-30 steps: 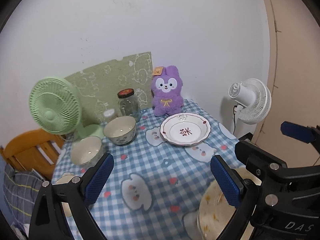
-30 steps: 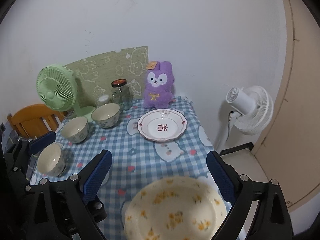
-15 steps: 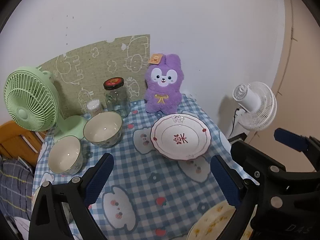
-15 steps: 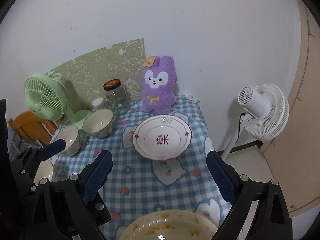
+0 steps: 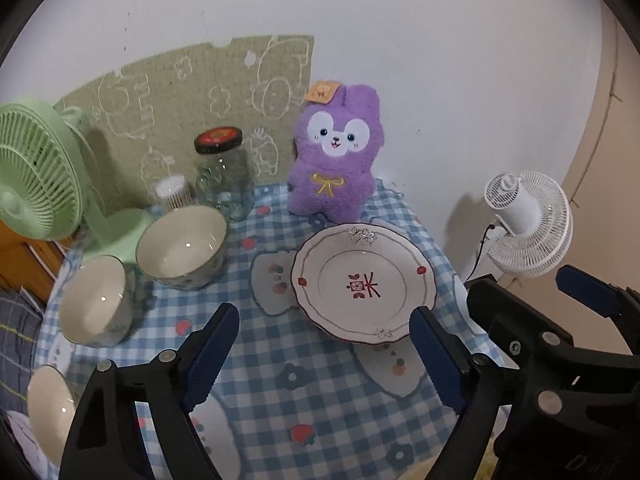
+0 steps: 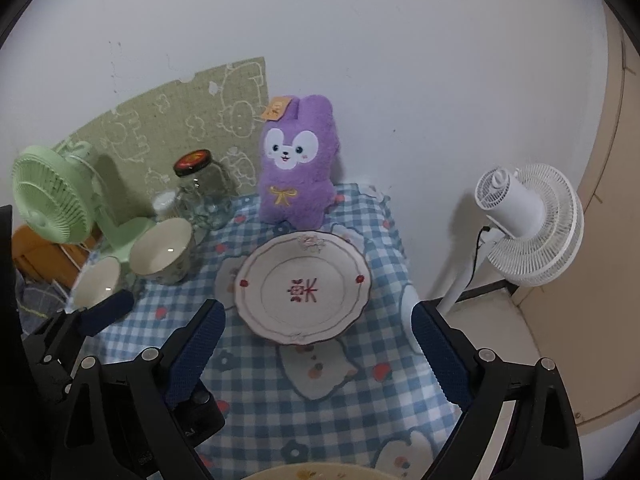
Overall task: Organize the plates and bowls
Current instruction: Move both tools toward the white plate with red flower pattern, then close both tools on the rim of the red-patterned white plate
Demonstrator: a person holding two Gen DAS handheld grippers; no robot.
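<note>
Ceramic, and shallow: the red-patterned plate [image 6: 303, 286] lies flat on the checked tablecloth [image 5: 260, 380], in front of the purple plush rabbit [image 5: 334, 160]. I'd bring one pad under its near rim and pinch the edge.

Both grippers hover apart from it, empty. The left gripper [image 5: 324, 360] has just been closing slightly yet stands wide; the right gripper [image 6: 316, 356] stands wide too. Three bowls [image 5: 182, 248] sit left; a yellow-flowered dish, barely visible, lies nearest.

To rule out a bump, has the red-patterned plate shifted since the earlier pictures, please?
No: the plate still sits just in front of the purple plush, beside the same bear patch.
</note>
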